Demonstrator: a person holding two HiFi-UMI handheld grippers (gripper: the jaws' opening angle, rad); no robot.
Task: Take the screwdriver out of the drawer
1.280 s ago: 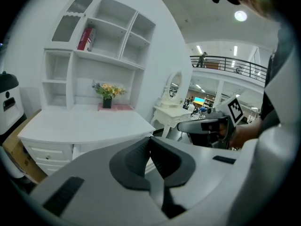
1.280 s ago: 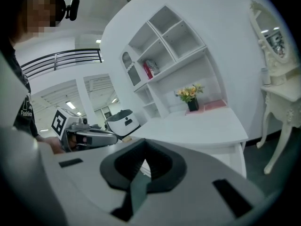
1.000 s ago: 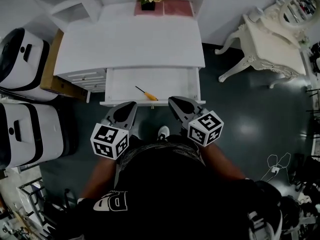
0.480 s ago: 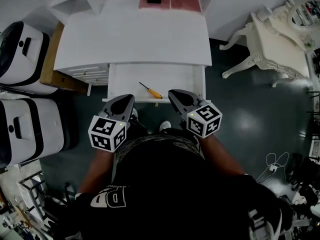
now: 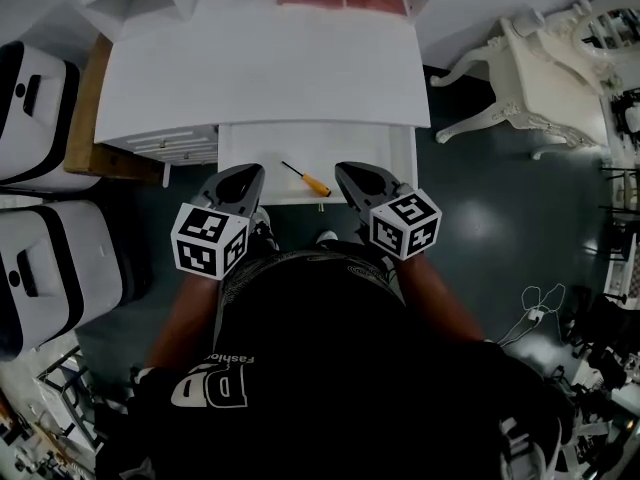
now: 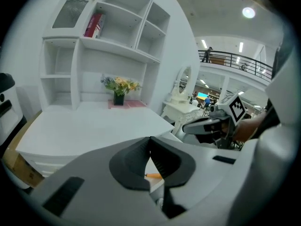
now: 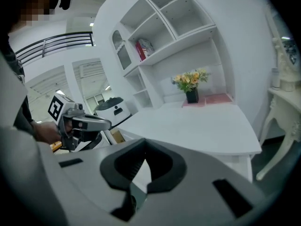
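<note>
I hold the left hand-held gripper (image 5: 243, 175) and right hand-held gripper (image 5: 352, 173) clenched, empty, before the drawer (image 5: 365, 146); the screwdriver (image 5: 306, 179) lies inside.

Matt white desk (image 5: 260, 68); glossy dark floor (image 5: 505, 238); screwdriver (image 5: 306, 179) handle orange plastic.

Drawer (image 5: 345, 146): open under the white bench (image 5: 260, 68). The screwdriver (image 5: 305, 179) lies slantwise inside, orange handle nearest the front edge.
Left hand-held gripper (image 5: 242, 176): at the drawer's front, left of the screwdriver.
Right hand-held gripper (image 5: 355, 176): alongside, right of it.
</note>
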